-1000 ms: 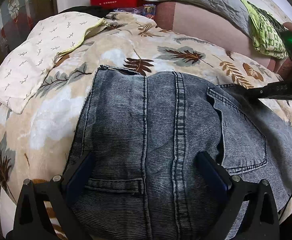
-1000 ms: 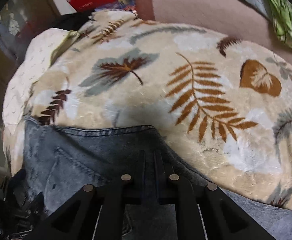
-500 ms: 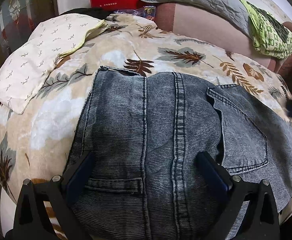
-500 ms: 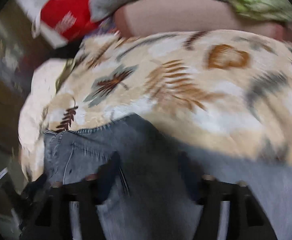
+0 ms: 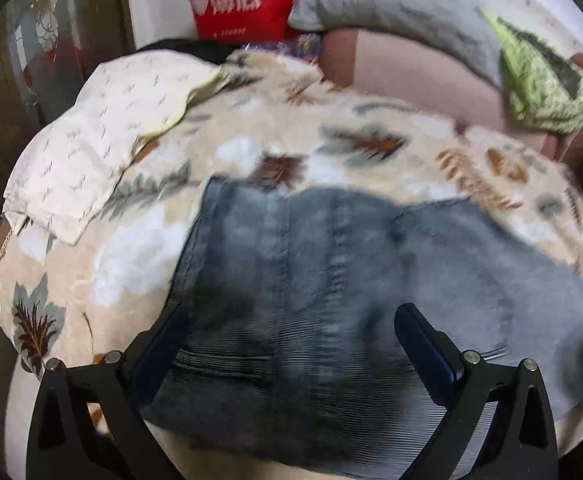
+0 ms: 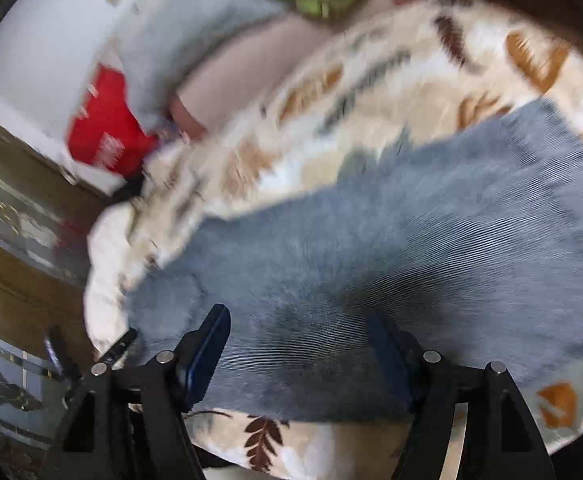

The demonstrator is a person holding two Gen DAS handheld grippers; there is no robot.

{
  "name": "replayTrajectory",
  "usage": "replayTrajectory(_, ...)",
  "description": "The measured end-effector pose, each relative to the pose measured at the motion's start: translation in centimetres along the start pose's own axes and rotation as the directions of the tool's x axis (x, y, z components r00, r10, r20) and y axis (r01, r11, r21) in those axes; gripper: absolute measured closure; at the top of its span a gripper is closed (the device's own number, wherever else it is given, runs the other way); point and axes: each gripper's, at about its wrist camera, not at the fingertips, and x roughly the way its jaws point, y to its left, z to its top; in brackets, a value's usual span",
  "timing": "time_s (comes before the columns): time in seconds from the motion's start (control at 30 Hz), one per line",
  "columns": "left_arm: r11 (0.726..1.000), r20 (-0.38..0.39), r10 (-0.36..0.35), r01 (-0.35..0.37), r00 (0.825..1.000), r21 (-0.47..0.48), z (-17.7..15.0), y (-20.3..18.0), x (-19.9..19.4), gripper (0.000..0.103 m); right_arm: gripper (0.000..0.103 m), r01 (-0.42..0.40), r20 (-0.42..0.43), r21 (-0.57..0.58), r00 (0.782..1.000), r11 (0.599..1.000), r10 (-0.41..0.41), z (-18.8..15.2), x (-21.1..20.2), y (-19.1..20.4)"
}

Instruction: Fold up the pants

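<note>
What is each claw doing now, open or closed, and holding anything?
Left claw: open, holding nothing, over the jeans.
Right claw: open, has just been opening, nothing gripped.

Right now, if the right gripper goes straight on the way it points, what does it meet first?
Most likely the jeans: the right gripper, open, points down at the grey denim spread on the leaf-print blanket. The blurred view hides the gap.

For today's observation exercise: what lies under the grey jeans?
The jeans lie on a beige blanket with a leaf print, which shows all around them. What is beneath the blanket, and the part of it directly under the denim, is covered.
</note>
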Motion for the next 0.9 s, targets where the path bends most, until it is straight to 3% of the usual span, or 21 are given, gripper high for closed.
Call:
replayTrajectory(0.13, 0.995, 0.003, -0.095, 0.095, 0.995, 0.024, 0.5, -4.2, -1.8, 0.001, 0.029, -0.039, 0.097, 0.232, 0.995, 0.972, 0.016, -2.6, -4.4, -5.9)
replayTrajectory(0.17, 0.992, -0.005, -0.119, 0.119, 0.993, 0.033, 0.5, -5.5, -1.9, 0.001, 0.029, -0.057, 0.116, 0.333, 0.993, 0.941, 0.019, -3.4, -5.5, -8.6)
replayTrajectory(0.27, 0.978, -0.059, -0.187, 0.191, 0.981, 0.084, 0.0, -10.5, -1.2, 0.001, 0.029, -0.057, 0.159, 0.493, 0.987, 0.868, -0.025, -4.4, -8.2, -13.6)
replayTrajectory(0.33, 0.963, -0.092, -0.233, 0.243, 0.968, 0.114, -0.6, -13.9, -0.6, 0.001, 0.029, -0.039, 0.161, 0.53, 0.985, 0.847, -0.056, -4.2, -9.0, -15.3)
replayTrajectory(0.47, 0.942, -0.158, -0.274, 0.298, 0.949, 0.152, -1.8, -19.4, 0.7, 0.001, 0.029, -0.064, 0.163, 0.579, 0.986, 0.813, -0.039, -3.2, -9.2, -17.5)
replayTrajectory(0.53, 0.939, -0.177, -0.276, 0.305, 0.945, 0.163, -2.3, -20.8, 1.0, 0.001, 0.029, -0.09, 0.17, 0.583, 0.985, 0.808, -0.013, -2.5, -9.0, -17.9)
replayTrajectory(0.67, 0.931, -0.19, -0.279, 0.314, 0.941, 0.186, -3.0, -23.3, 1.4, 0.001, 0.028, -0.081, 0.15, 0.643, 0.988, 0.761, -0.022, -1.5, -7.2, -18.9)
replayTrajectory(0.77, 0.93, -0.217, -0.262, 0.307, 0.94, 0.203, -3.4, -24.7, 2.5, 0.001, 0.028, -0.085, 0.165, 0.655, 0.986, 0.751, -0.033, -1.0, -7.4, -19.2)
replayTrajectory(0.83, 0.928, -0.243, -0.238, 0.293, 0.941, 0.228, -4.0, -25.7, 3.5, 0.001, 0.039, -0.054, 0.153, 0.635, 0.987, 0.77, -0.057, -0.6, -7.3, -19.2)
replayTrajectory(0.87, 0.927, -0.25, -0.21, 0.274, 0.945, 0.258, -4.4, -26.1, 4.0, 0.001, 0.068, -0.011, 0.128, 0.62, 0.988, 0.785, -0.087, -0.4, -7.2, -19.2)
replayTrajectory(0.9, 0.916, -0.255, -0.144, 0.226, 0.956, 0.33, -5.1, -27.1, 4.6, 0.001, 0.08, 0.006, 0.11, 0.612, 0.99, 0.79, -0.092, -0.3, -7.0, -19.3)
